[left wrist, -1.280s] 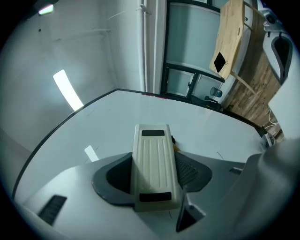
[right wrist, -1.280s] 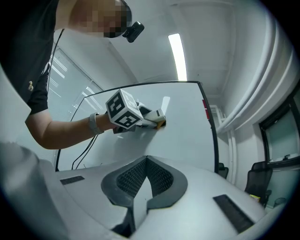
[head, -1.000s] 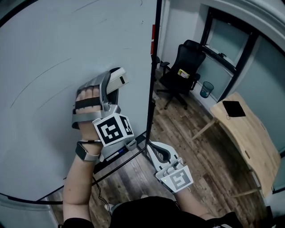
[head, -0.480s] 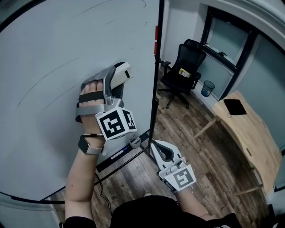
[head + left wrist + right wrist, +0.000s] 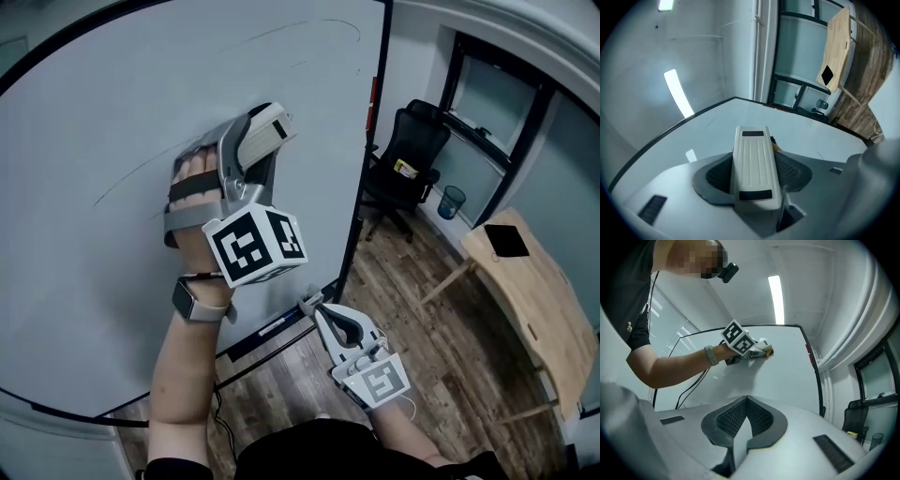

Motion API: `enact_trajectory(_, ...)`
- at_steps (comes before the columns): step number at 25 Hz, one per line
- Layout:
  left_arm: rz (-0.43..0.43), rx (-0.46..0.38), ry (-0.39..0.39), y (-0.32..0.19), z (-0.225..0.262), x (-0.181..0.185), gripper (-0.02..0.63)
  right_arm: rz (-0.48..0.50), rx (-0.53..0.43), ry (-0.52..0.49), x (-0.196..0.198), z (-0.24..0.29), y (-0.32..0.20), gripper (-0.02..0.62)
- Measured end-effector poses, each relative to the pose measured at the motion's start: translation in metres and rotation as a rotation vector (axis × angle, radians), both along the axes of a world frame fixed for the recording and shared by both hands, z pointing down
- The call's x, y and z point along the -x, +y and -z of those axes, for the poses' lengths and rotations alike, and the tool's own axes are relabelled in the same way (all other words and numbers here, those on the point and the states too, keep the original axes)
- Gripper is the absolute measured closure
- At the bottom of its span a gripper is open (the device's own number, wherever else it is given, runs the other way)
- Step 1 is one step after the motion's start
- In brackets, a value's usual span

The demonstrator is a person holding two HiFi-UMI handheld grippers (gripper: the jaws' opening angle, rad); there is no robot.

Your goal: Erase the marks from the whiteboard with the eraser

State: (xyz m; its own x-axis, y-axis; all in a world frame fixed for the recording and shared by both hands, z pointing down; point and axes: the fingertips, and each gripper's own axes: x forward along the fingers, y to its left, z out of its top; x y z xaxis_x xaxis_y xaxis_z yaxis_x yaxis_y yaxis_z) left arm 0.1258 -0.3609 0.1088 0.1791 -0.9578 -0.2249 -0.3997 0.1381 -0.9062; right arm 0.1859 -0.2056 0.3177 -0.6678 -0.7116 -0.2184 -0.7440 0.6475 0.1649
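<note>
The eraser (image 5: pixel 265 131) sits clamped in your left gripper (image 5: pixel 251 148), the jaws closed on its sides about halfway along its ribbed back. In the left gripper view the eraser (image 5: pixel 752 166) sticks out past the left gripper (image 5: pixel 753 177). From the right gripper view, its pad side looks to be against the whiteboard (image 5: pixel 103 309), in the upper right part, short of the right edge. Its long axis points up and right, towards the board's top right corner.

What matters for the next stroke is where the marks lie from that pad. One thin line (image 5: pixel 141 175) runs from just beside your gripper down and left, towards the board's left edge, so it lies behind the eraser's heel and not ahead of its tip. A second faint arc (image 5: pixel 291 28) sits above the tip, near the top edge. I judge the arc to be the nearer reach along the eraser's own axis; the lower line needs a sweep back to the left.

Your right gripper (image 5: pixel 317 307) hangs low by the board's bottom right corner, well apart from the marks. Seen from its own view, the right gripper (image 5: pixel 746 417) has its jaws together on nothing.
</note>
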Motion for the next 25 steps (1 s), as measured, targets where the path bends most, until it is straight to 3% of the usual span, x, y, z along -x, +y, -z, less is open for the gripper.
enact_trajectory(11, 0.036, -0.087, 0.086, 0.048, 0.024, 0.082, 0.341, 0.080, 0.011, -0.016, 0.061, 0.002, 0.002, 0.569)
enact_trajectory(20, 0.070, -0.107, 0.153, 0.112, 0.004, 0.181, 0.341, 0.255, 0.018, 0.022, 0.149, 0.001, 0.031, 0.569)
enact_trajectory(25, 0.140, -0.087, 0.209, 0.143, -0.015, 0.236, 0.341, 0.339, 0.036, 0.053, 0.188, -0.003, 0.049, 0.569)
